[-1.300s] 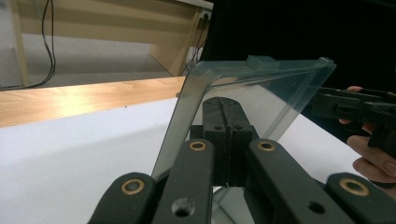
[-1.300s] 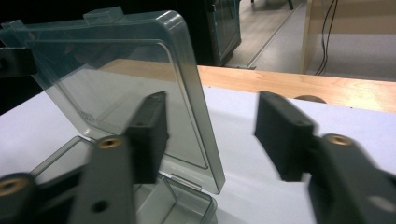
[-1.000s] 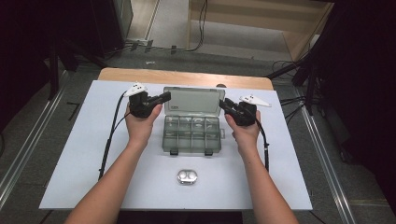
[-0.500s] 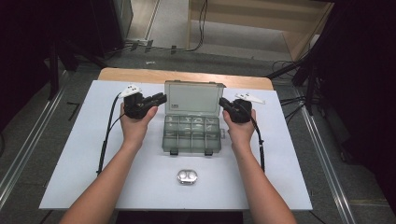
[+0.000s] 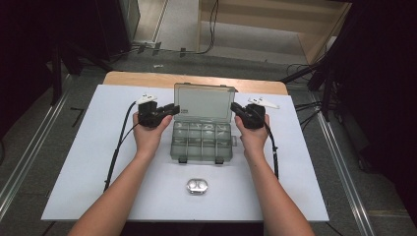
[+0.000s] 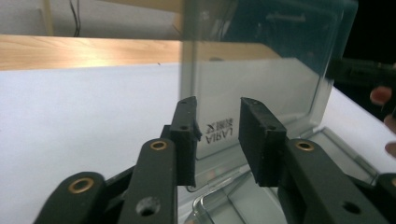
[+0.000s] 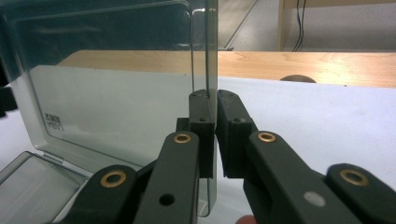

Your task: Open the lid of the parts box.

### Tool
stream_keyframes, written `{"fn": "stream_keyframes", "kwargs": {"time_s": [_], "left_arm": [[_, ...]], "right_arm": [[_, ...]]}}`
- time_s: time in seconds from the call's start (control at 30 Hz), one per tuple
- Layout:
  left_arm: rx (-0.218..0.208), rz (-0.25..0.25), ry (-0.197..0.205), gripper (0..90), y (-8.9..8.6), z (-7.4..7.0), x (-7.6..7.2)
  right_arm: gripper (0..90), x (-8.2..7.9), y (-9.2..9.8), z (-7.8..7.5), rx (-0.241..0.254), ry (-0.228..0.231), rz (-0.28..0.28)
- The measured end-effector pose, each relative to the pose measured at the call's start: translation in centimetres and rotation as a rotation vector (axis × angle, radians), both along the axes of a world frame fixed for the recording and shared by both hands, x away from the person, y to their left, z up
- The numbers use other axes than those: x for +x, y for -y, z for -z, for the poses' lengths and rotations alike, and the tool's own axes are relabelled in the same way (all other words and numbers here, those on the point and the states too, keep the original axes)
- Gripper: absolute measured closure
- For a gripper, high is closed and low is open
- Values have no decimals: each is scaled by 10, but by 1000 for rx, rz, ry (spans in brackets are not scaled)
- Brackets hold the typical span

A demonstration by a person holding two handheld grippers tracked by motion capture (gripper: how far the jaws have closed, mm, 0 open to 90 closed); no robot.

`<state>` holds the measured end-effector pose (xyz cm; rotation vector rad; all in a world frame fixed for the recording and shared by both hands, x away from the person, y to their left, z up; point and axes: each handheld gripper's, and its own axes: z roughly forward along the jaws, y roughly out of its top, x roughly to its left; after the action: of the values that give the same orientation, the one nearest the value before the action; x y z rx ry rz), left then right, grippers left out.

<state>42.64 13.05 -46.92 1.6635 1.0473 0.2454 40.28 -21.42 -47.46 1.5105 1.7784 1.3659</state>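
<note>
Clear smoky-grey plastic compartment box (image 5: 201, 140) sits at the middle of the white-covered bench (image 5: 83, 162), nearer its far edge, its hinged lid (image 5: 204, 103) raised upright with mirrored lettering showing through the plastic in both gripper views. Inside the base, a row of small divided compartments runs across; what they hold is too small to tell. The left claw (image 5: 169, 109), held in the person's left hand (image 5: 147, 135), reaches toward the lid's left edge; in the left gripper view its two black jaws stand parted, with the clear lid (image 6: 261, 70) just beyond them and nothing between the pads. The right claw (image 5: 236, 108), held in the right hand (image 5: 253, 137), meets the lid's right edge; in the right gripper view its jaws are clenched on the thin edge of the lid (image 7: 212, 56), one pad on each face of the plastic. A small oval silver metal tin (image 5: 196, 187) lies apart from the box, toward the near edge of the bench, between the person's forearms. Black cables trail from each gripper back along the white surface toward the near edge.
</note>
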Motion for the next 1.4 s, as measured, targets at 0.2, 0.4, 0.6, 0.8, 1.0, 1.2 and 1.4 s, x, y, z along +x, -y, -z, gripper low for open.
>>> {"fn": "stream_keyframes", "kwargs": {"time_s": [0.2, 0.4, 0.6, 0.8, 1.0, 1.2, 1.4], "left_arm": [[37, -1, -22, 628, 2, 6, 8], [38, 13, -41, 688, 5, 16, 16], [47, 10, -36, 769, 3, 18, 17], [32, 1, -56, 813, 1, 20, 20], [33, -27, -70, 819, 4, 20, 19], [12, -30, -90, 819, 2, 23, 21], [-7, -33, -105, 818, 2, 24, 22]], "right_arm": [[843, 2, 1, -1, -2, -3, -13], [844, 4, 0, 1, -5, 3, -13], [844, 4, 0, 3, -5, 11, -13], [846, 8, 1, 6, 3, 14, -12], [827, 11, 3, 12, 44, -15, -9], [806, 12, 4, 23, 63, -66, -25], [804, 11, 3, 29, 92, -93, -21]]}}
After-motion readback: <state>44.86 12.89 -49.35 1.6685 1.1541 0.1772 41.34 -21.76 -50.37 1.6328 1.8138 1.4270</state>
